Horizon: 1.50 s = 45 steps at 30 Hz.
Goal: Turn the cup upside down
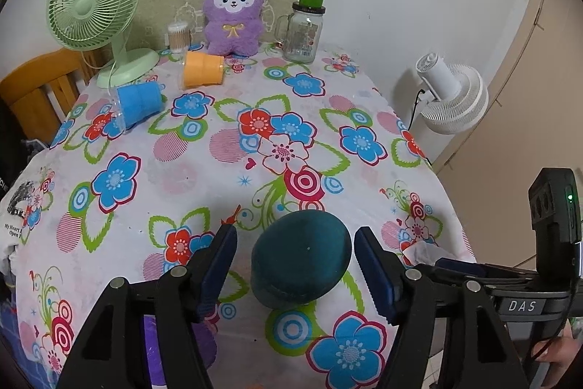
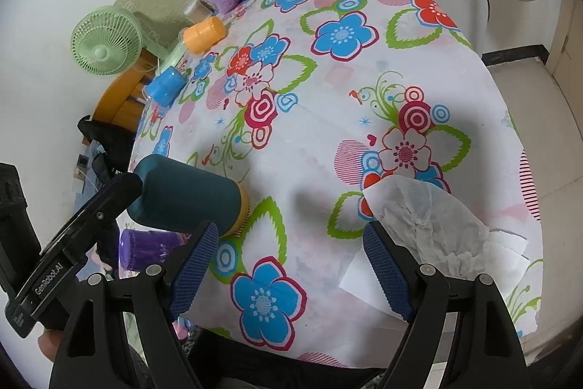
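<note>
A dark teal cup (image 1: 301, 259) lies on its side near the front edge of the floral tablecloth (image 1: 277, 119), its round base facing the left wrist camera. In the right wrist view the teal cup (image 2: 186, 195) shows a yellow rim end resting on the cloth. My left gripper (image 1: 295, 265) is open, its blue pads on either side of the cup without touching it. My right gripper (image 2: 291, 265) is open and empty over the cloth, to the right of the cup.
An orange cup (image 1: 202, 70) and a blue cup (image 1: 138, 102) lie on their sides at the back left. A green fan (image 1: 94, 6), purple plush (image 1: 233, 13), glass jar (image 1: 300, 31) and cotton-swab box (image 1: 178, 37) stand at the back. Crumpled tissue (image 2: 430, 217) lies front right. A purple cup (image 2: 145, 248) lies beside the teal one.
</note>
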Tool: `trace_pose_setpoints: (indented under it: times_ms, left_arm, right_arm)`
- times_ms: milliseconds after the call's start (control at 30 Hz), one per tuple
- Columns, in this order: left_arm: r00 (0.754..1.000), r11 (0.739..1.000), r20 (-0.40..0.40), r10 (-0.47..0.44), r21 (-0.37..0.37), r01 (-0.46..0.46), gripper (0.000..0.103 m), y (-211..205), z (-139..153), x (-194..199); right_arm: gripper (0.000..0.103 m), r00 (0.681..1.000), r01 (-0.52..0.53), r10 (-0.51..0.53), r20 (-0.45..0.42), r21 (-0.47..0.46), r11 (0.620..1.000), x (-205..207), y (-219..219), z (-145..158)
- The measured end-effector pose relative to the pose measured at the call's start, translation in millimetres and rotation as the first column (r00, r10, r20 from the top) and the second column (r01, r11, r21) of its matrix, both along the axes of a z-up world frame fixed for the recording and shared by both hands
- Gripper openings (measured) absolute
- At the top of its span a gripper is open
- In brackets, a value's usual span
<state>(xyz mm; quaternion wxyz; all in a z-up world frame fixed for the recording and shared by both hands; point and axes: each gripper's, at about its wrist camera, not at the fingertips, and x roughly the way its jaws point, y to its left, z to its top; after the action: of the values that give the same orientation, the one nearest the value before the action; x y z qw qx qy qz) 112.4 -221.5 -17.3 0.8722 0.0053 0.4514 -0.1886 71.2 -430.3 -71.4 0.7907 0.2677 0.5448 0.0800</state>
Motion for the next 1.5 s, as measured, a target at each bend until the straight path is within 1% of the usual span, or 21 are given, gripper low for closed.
trace_pose_setpoints:
  times_ms: [333,633,700,767,900,1033,1333,1433,1500]
  left_arm:
    - [0.999,0.999,0.038,0.022,-0.028,-0.021,0.084,16.1,14.1,-6.1]
    - [0.996,0.998,0.072,0.046,-0.048,-0.043,0.087,35.1,27.9,-10.5]
    - [0.995,0.998,0.082,0.05,-0.05,-0.046,0.087,38.1,30.9,-12.2]
    - [0.994,0.997,0.096,0.056,-0.052,-0.051,0.088,42.4,35.3,-13.9]
    - [0.99,0.996,0.118,0.072,-0.059,-0.066,0.09,51.7,42.3,-16.6]
    - [0.987,0.995,0.135,0.088,-0.064,-0.08,0.09,61.7,48.7,-18.5]
    - [0.975,0.99,0.18,0.133,-0.071,-0.122,0.095,84.2,60.1,-22.9]
    - [0.971,0.988,0.188,0.148,-0.078,-0.135,0.097,93.0,62.0,-24.7]
    - [0.968,0.986,0.194,0.159,-0.079,-0.146,0.098,98.7,62.9,-25.5]
  right_arm:
    - [0.084,1.0,-0.019,0.02,0.023,-0.03,0.999,2.0,14.8,14.5]
    - [0.084,0.996,-0.037,0.043,0.073,-0.077,0.996,1.8,32.8,37.2]
    - [0.087,0.996,-0.037,0.045,0.083,-0.086,0.996,1.8,36.2,40.9]
    - [0.091,0.994,-0.035,0.045,0.102,-0.094,0.995,2.0,40.2,46.3]
    - [0.092,0.991,-0.041,0.053,0.123,-0.098,0.994,3.3,47.5,54.3]
    - [0.092,0.986,-0.038,0.058,0.159,-0.123,0.992,5.0,56.2,66.0]
    - [0.094,0.954,-0.025,0.085,0.288,-0.205,0.978,4.9,82.2,97.4]
    - [0.097,0.939,-0.017,0.098,0.329,-0.241,0.97,4.1,92.1,105.1]
    - [0.099,0.933,-0.029,0.117,0.342,-0.251,0.968,4.4,98.8,107.4]
